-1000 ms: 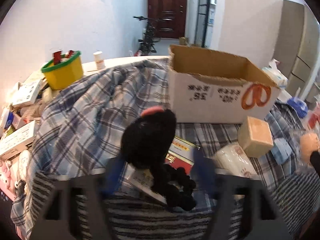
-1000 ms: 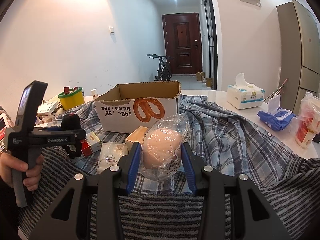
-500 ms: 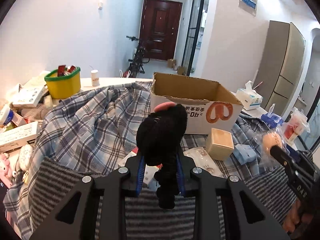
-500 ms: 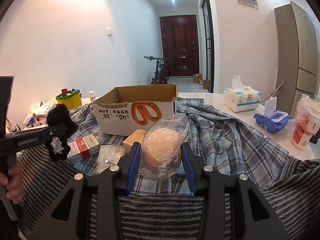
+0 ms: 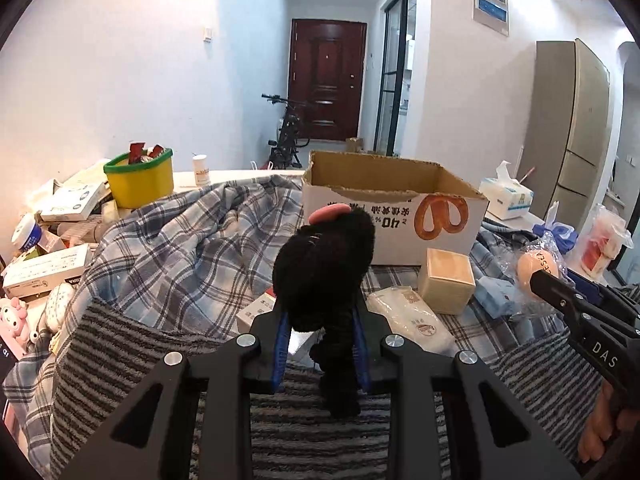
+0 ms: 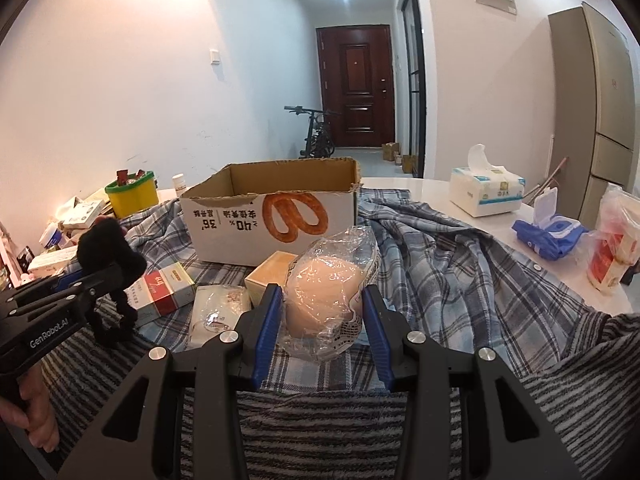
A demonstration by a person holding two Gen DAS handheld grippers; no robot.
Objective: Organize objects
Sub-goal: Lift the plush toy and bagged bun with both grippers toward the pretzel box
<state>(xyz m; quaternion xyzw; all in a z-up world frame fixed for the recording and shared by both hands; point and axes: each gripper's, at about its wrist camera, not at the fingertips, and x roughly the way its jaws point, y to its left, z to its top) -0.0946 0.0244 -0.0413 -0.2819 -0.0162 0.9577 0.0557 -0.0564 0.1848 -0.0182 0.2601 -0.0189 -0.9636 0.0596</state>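
Note:
My left gripper is shut on a black plush toy with a pink cap, lifted above the striped cloth; its legs dangle below the fingers. The same toy and left gripper show at the left of the right wrist view. My right gripper is shut on a peach-coloured item wrapped in clear plastic, also seen as the wrapped item at the right of the left wrist view. An open cardboard box with a pretzel print stands behind both, empty as far as I see.
On the plaid cloth lie a tan cube box, a white packet and a red-and-white carton. A yellow tub and small boxes crowd the left. Tissue box, blue wipes pack and a bagged item sit right.
The left gripper closed on the black toy and lifted it off the cloth, tilting up and moving toward the cardboard box. The right gripper kept still with its wrapped item.

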